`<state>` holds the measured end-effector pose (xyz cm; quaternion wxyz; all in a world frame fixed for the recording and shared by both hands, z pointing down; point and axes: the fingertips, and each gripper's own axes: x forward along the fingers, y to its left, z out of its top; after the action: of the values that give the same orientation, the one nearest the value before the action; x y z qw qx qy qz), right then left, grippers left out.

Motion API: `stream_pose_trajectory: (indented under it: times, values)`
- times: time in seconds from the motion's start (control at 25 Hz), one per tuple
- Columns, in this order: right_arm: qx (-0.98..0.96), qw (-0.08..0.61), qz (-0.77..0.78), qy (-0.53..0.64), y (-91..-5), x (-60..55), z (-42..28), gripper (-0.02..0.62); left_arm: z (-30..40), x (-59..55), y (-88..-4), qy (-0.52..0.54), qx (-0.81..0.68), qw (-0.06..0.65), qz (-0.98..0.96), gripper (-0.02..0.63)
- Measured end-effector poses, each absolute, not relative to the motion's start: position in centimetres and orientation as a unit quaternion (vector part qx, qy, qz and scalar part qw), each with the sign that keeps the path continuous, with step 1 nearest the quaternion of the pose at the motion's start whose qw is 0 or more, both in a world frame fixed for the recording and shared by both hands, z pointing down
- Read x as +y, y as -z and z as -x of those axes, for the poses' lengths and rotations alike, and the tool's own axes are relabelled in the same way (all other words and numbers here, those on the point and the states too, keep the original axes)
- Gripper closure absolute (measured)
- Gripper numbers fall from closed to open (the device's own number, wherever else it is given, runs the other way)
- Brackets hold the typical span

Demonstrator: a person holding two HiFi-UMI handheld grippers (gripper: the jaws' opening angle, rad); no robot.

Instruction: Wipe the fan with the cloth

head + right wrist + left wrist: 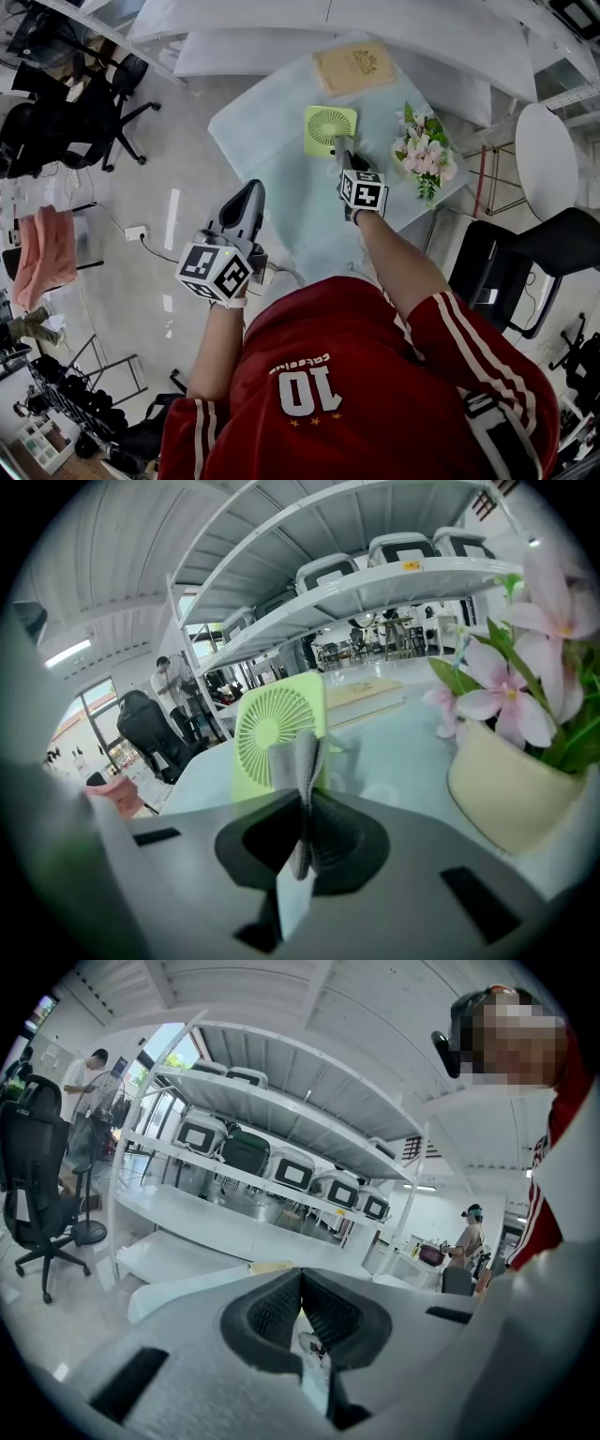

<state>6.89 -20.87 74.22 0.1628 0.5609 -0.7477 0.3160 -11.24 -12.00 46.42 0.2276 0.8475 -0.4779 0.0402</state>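
Right claw [305, 799] clamps a grey cloth [298, 757], perhaps touching the green fan [265, 714] near the table's [272, 127] far edge. Left claw [302, 1283] hangs closed and empty.

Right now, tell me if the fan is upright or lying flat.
Upright: the fan stands on edge on the table, its grille vertical.

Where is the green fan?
In the head view, the green fan stands on the table, left of the flowers, just ahead of the right gripper.
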Motion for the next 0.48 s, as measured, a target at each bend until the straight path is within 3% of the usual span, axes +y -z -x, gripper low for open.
stream_pose_trajectory:
  times: [0.48]
  values:
    - [-0.748, 0.170, -0.561, -0.311, -74.3, -20.8, -8.7, 0.584, 9.5, -12.3, -46.3, -0.033, -0.475, 0.226, -0.850, 0.604]
